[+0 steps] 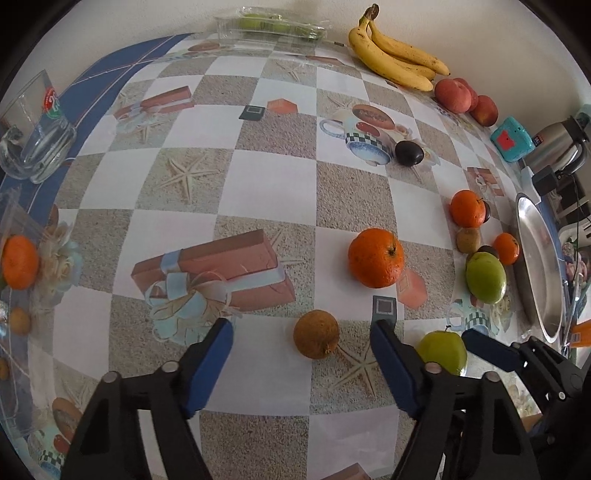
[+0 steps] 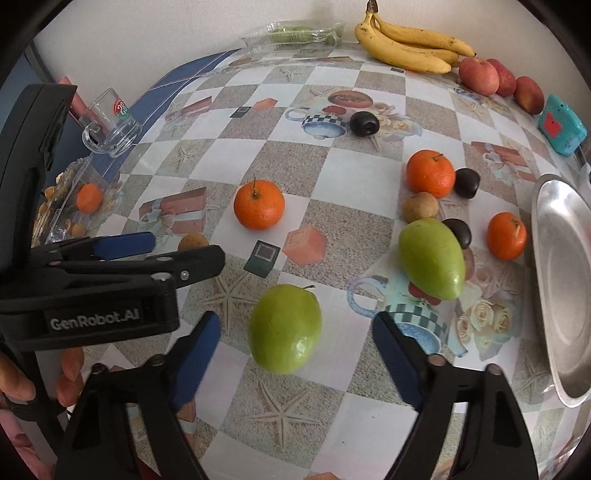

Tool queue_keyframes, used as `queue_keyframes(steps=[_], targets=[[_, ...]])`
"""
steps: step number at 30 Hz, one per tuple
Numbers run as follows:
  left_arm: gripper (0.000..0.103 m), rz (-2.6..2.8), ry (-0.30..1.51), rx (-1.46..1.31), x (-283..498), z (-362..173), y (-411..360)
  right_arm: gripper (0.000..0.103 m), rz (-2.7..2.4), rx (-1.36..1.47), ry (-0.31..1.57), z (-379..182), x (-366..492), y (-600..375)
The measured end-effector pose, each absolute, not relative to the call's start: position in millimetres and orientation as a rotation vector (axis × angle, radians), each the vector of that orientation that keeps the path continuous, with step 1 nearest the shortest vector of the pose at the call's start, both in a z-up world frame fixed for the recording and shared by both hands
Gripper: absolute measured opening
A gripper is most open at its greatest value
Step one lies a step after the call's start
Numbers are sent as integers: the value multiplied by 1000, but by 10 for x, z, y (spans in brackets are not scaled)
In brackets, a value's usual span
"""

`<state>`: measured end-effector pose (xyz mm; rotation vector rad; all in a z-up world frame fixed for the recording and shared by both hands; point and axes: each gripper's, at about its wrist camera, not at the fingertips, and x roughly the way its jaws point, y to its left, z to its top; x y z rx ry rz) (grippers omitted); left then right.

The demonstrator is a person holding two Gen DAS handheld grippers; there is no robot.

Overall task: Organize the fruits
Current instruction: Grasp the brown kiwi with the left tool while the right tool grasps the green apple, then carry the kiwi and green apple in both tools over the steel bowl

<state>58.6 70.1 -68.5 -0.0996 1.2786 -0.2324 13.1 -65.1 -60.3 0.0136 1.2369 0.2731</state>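
My left gripper [image 1: 301, 328] is open, with a brown kiwi [image 1: 316, 334] lying between its blue fingers on the table. An orange [image 1: 376, 257] lies just beyond it. My right gripper [image 2: 295, 325] is open around a green apple [image 2: 284, 328] that rests on the tablecloth; the same apple shows in the left wrist view [image 1: 442, 350]. A second green fruit [image 2: 432, 258], several oranges [image 2: 430, 172], dark plums [image 2: 364, 123] and another kiwi [image 2: 420, 206] lie to the right. Bananas [image 2: 410, 46] and peaches [image 2: 478, 75] line the far wall.
A metal tray [image 2: 561, 280] stands at the right edge. A glass mug [image 2: 110, 127] and a clear plastic box [image 2: 59, 206] holding an orange stand at the left. A clear punnet [image 2: 295, 33] sits at the back. A turquoise box [image 2: 561, 127] sits far right.
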Motion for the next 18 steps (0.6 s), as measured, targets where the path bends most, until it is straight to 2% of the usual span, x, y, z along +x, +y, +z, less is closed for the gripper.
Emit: queue_keyframes(steps=[6, 8, 10, 14, 18], targets=[[67, -224, 1271, -87, 608, -678, 707, 54, 296, 27, 1248, -638, 135, -620], [57, -227, 1271, -84, 607, -672, 697, 47, 297, 38, 1246, -634, 136, -628], [50, -231, 1270, -80, 602, -672, 688, 43, 299, 50, 1244, -626, 134, -637], [31, -231, 1270, -74, 601, -682, 642, 43, 303, 61, 1246, -628, 130, -652], [27, -226, 1271, -74, 577, -679, 625, 42, 310, 74, 1249, -624, 122, -666]])
